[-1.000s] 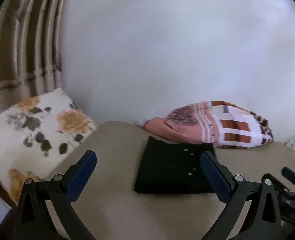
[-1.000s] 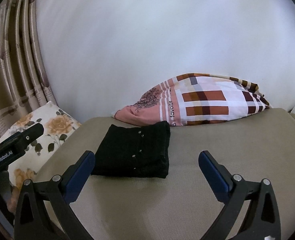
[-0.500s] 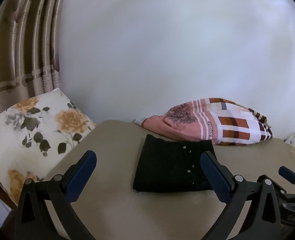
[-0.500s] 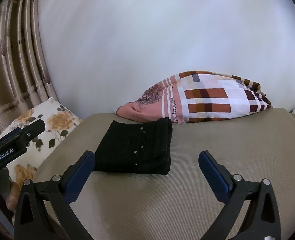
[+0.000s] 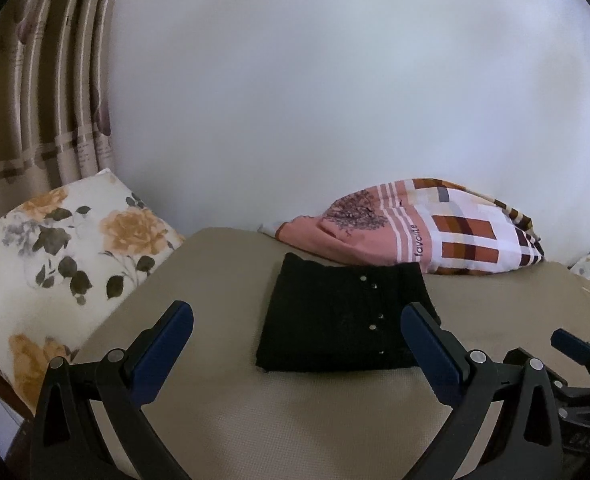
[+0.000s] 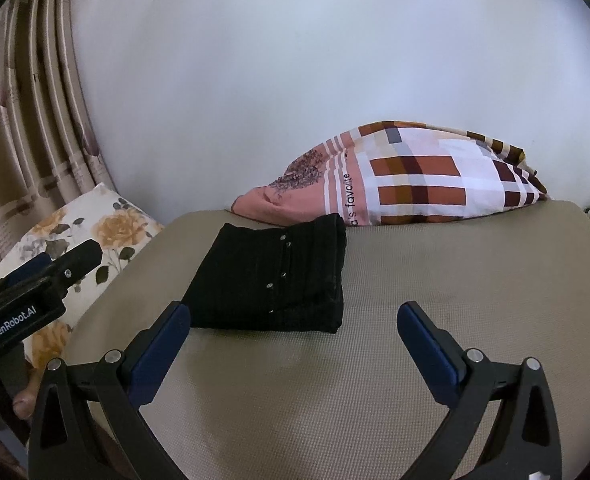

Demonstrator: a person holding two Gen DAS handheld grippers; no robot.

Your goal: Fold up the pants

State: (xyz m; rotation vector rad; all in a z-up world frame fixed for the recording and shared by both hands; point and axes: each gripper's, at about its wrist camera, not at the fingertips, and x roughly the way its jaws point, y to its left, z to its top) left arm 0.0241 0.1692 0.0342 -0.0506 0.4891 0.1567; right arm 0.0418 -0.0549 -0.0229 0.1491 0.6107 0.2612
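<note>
The black pants (image 5: pixel 345 318) lie folded into a neat rectangle on the beige mattress (image 5: pixel 295 420), a row of small silver studs showing on top. In the right wrist view the same pants (image 6: pixel 273 278) sit left of centre, just ahead of my left fingertip. My left gripper (image 5: pixel 297 338) hangs open above the near edge of the mattress, short of the pants, holding nothing. My right gripper (image 6: pixel 295 340) is open too and empty, to the right of the pants. The left gripper's body (image 6: pixel 35 292) shows at the left edge of the right wrist view.
A pink and plaid pillow (image 5: pixel 427 234) lies against the white wall behind the pants. A floral pillow (image 5: pixel 55 256) leans at the left, beside beige curtains (image 5: pixel 35 100). A hand (image 6: pixel 23 400) shows at the lower left. The right gripper (image 5: pixel 583 364) pokes into the left wrist view.
Both grippers have drawn back and risen slightly from the folded pants, staying open. The pants have not moved.
</note>
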